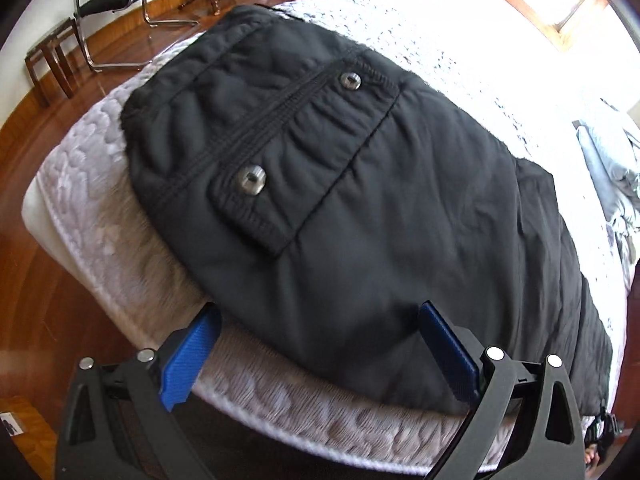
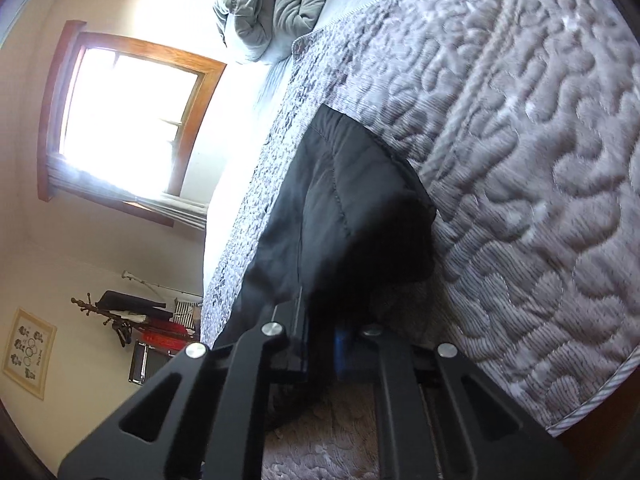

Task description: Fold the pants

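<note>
**Left wrist view: pants flat on the bed, right gripper pinching fabric**

The left gripper (image 1: pixel 320 344) hovers at the near edge of the mattress (image 1: pixel 100 240), its blue fingers (image 1: pixel 192 356) spread wide with nothing between them. The right finger overlaps the black pants (image 1: pixel 380 208), which lie spread across the quilted bed, waistband and two metal snaps (image 1: pixel 251 181) facing up.

From the right wrist, the right gripper (image 2: pixel 324 344) has its fingers drawn nearly together, clamped on the dark pants fabric at the mattress side. A grey duvet (image 2: pixel 280 0) lies bunched farther up the bed.
</note>
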Demonstrator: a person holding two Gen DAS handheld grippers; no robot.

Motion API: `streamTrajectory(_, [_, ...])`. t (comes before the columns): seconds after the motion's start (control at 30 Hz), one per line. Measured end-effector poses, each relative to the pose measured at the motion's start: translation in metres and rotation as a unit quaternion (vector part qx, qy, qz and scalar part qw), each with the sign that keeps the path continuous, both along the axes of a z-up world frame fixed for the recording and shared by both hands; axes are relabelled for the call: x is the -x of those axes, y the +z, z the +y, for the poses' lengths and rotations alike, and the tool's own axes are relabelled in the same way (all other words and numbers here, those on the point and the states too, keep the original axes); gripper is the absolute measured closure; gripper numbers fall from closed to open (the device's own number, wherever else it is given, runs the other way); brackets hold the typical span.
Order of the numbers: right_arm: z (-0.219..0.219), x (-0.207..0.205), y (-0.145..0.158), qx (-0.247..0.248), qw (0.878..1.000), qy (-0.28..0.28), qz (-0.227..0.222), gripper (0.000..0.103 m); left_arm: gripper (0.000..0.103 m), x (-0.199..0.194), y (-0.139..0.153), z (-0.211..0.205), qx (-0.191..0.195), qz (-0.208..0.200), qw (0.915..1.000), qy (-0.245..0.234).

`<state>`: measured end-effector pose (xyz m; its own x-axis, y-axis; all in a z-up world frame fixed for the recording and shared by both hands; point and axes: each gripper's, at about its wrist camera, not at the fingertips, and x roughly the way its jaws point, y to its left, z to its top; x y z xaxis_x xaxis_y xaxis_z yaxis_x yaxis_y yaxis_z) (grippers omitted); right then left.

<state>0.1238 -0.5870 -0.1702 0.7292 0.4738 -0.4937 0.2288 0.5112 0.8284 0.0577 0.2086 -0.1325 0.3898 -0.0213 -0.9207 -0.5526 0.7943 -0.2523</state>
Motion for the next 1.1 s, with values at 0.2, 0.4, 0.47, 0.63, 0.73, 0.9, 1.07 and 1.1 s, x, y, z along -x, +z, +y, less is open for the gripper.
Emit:
streamTrajectory(0.2, [-0.020, -0.002, 0.026, 0.033, 0.999, -0.017, -0.015, 0.098, 0.004, -0.030, -0.001, -0.020, 0.016, -0.007, 0.9998, -0.009])
streamTrajectory(0.4, [-0.055, 0.010, 0.019, 0.079, 0.993, -0.077, 0.047, 0.098, 0.004, -0.055, -0.002, -0.048, 0.046, -0.020, 0.9968, -0.063])
streamTrajectory(0.47, [-0.058, 0.015, 0.013, 0.077, 0.992, -0.082, 0.057, 0.098, 0.004, -0.060, -0.001, -0.055, 0.028, -0.014, 0.9966, -0.076])
streamTrajectory(0.63, [-0.038, 0.008, 0.036, 0.142, 0.986, -0.071, 0.048, 0.098, 0.004, -0.053, 0.002, -0.054, 0.035, -0.022, 0.9964, -0.074])
streamTrajectory(0.73, [-0.011, 0.000, 0.064, 0.205, 0.977, -0.051, 0.028, 0.098, 0.004, -0.035, 0.010, -0.041, 0.030, -0.035, 0.9975, -0.053])
streamTrajectory(0.9, [0.036, -0.014, 0.098, 0.270, 0.963, -0.012, -0.007, 0.097, 0.004, -0.015, 0.024, -0.015, 0.030, -0.049, 0.9977, -0.038])
streamTrajectory(1.07, [0.089, -0.026, 0.120, 0.317, 0.947, 0.038, -0.041, 0.095, 0.004, 0.000, 0.028, -0.005, 0.042, -0.050, 0.9972, -0.035])
streamTrajectory(1.1, [0.100, -0.028, 0.123, 0.325, 0.943, 0.050, -0.048, 0.095, 0.004, -0.002, 0.025, -0.006, 0.048, -0.048, 0.9971, -0.035])
